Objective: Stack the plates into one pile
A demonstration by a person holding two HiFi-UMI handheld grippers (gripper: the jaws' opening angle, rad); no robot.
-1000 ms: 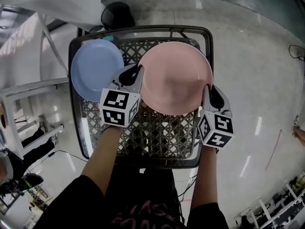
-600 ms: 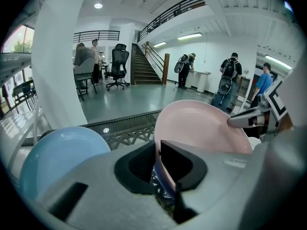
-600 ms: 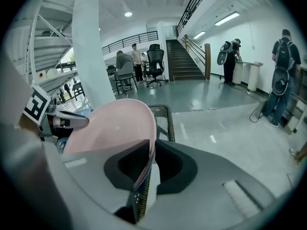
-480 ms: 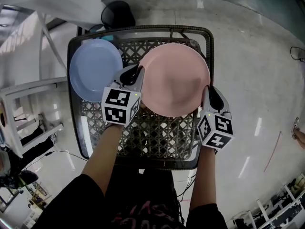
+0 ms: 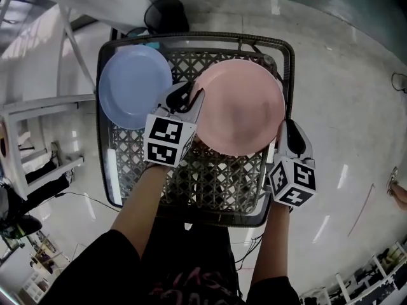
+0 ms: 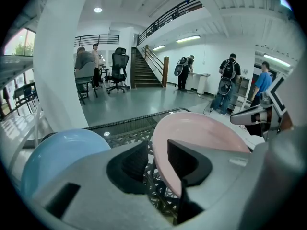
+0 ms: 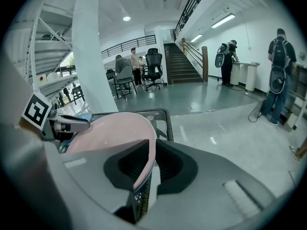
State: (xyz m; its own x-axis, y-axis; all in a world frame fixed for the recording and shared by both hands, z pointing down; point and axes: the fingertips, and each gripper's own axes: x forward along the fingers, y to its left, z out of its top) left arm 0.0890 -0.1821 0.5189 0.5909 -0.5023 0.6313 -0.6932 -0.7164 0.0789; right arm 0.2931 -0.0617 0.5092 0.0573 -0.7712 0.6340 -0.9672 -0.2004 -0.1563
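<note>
**Two plates, no pile yet**

The left gripper (image 6: 157, 159) has just been opening its jaws. They now stand wide, with the near rim of the pink plate (image 6: 201, 133) between them but no longer pinched. The right gripper (image 7: 151, 164) is closed on the opposite rim of that plate, both pads pressing on the edge.

From the head view, the pink plate (image 5: 240, 107) sits over the right half of the wire-mesh table top (image 5: 210, 176), and the two grippers flank it on either side. Whether its base rests on the mesh or hangs just above it is hard to tell from this angle. The blue plate (image 5: 133, 84) lies flat on the left half, just beside the pink one and untouched.

I judge the stacking not yet done, since the plates lie side by side and one must still go onto the other.

Count: one pink plate, one blue plate, two grippers.
</note>
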